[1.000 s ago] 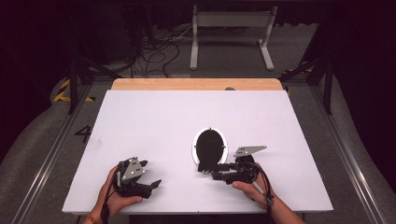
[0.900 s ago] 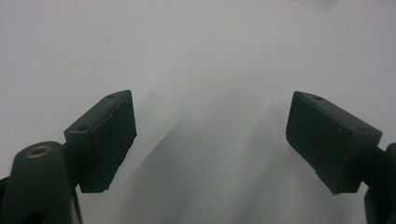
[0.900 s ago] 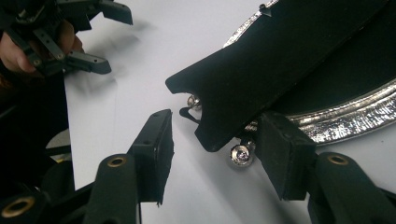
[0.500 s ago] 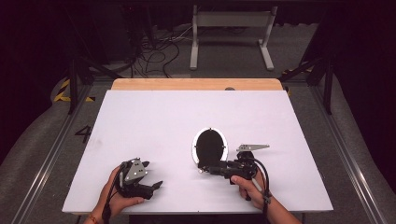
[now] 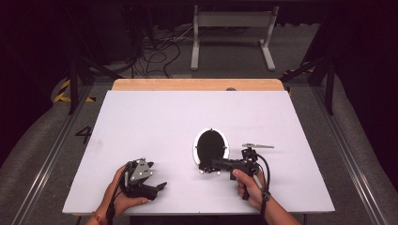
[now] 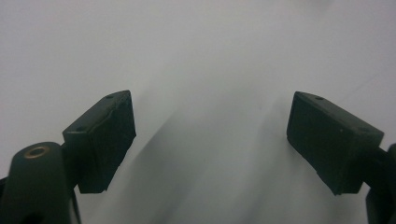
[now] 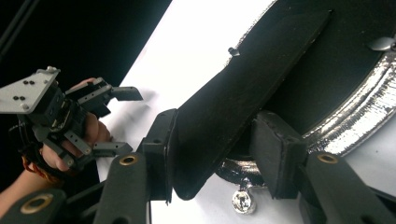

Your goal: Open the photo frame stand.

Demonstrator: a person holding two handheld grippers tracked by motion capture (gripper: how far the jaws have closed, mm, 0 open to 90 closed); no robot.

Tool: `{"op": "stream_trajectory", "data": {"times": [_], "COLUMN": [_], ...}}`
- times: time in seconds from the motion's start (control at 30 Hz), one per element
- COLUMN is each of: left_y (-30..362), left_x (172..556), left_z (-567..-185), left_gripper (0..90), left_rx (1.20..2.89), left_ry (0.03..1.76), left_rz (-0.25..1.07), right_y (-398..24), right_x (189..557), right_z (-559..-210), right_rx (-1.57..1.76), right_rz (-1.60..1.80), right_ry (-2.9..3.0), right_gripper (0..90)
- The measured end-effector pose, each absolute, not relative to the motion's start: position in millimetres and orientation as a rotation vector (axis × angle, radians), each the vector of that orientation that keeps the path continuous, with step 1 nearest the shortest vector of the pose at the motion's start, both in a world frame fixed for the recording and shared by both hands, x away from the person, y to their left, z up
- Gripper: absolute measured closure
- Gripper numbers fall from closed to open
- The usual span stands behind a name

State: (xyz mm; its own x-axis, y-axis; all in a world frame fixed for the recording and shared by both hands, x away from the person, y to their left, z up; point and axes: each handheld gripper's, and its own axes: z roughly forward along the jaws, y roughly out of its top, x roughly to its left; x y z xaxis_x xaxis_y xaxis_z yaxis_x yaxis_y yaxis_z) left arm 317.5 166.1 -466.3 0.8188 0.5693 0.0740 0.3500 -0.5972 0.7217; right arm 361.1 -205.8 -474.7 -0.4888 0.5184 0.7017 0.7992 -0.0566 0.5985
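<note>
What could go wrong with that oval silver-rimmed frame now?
The right gripper has just been closing its fingers around the black stand flap, which doesn't look pinched yet, so it may slip out. Pulling the thin flap could bend it or drag the oval frame across the table. The left gripper sits open and apart, steadying nothing.

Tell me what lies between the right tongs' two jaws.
In the right gripper view, a flat black flap of the silver-rimmed oval object stands between the right tongs, against one pad.
</note>
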Motion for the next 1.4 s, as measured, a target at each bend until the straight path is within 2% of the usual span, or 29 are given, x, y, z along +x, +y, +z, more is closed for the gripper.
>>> {"op": "stream_trajectory", "data": {"times": [0.3,0.5,0.67,0.93,1.17,1.4], "left_y": [145,131,120,92,85,83], "left_x": [333,357,383,404,415,417], "left_z": [-461,-454,-451,-457,-460,-462], "left_gripper": [16.8,16.9,17.2,16.1,17.2,17.7], "left_rx": [2.292,2.257,2.188,2.223,2.205,2.205], "left_ry": [0.645,0.668,0.710,0.701,0.732,0.671], "left_rz": [0.374,0.322,0.223,0.130,0.093,0.046], "right_y": [-201,-200,-201,-201,-197,-195], "right_x": [369,370,368,367,362,359], "right_z": [-478,-476,-473,-470,-464,-461], "right_rx": [-1.414,-1.406,-1.366,-1.303,-1.230,-1.159], "right_rz": [-1.549,-1.537,-1.546,-1.553,-1.583,-1.609], "right_ry": [-1.898,-1.932,-1.975,-2.058,-2.187,-2.277], "right_gripper": [55.9,58.9,61.8,62.7,63.5,63.8]}}
